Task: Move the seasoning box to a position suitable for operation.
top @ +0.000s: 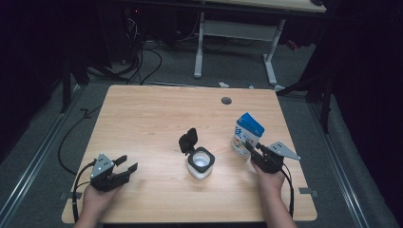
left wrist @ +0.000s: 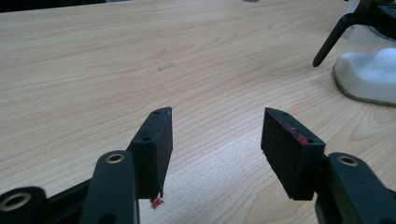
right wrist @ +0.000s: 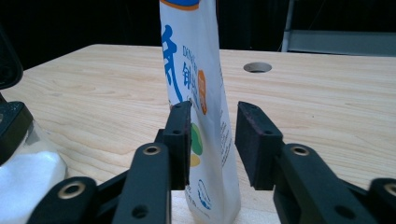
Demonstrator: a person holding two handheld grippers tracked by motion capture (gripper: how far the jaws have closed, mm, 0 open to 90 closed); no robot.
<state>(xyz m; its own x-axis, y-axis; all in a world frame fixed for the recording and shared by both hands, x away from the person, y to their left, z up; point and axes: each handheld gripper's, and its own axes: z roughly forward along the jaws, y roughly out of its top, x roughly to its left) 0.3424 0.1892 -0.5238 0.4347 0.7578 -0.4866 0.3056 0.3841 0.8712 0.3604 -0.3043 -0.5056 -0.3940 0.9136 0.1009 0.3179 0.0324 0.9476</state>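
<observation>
While both hands rest at the near edge, the wooden table [top: 157, 118] spreads wide and pale under the high view. On its right side stands the white and blue pouch [top: 246, 134], upright, blue top tilted slightly. Just left of it, near centre, sits the clear jar [top: 200, 164] of white powder, its black flip lid [top: 188, 140] thrown open and leaning back to the far left. Over at the near left corner, the left gripper [top: 127, 164] rests on the table, jaws well apart with bare wood between them. And the right gripper [right wrist: 214, 140]: its jaws stand either side of the pouch's lower half, with a clear gap at the right pad, so there is no grip on it.
</observation>
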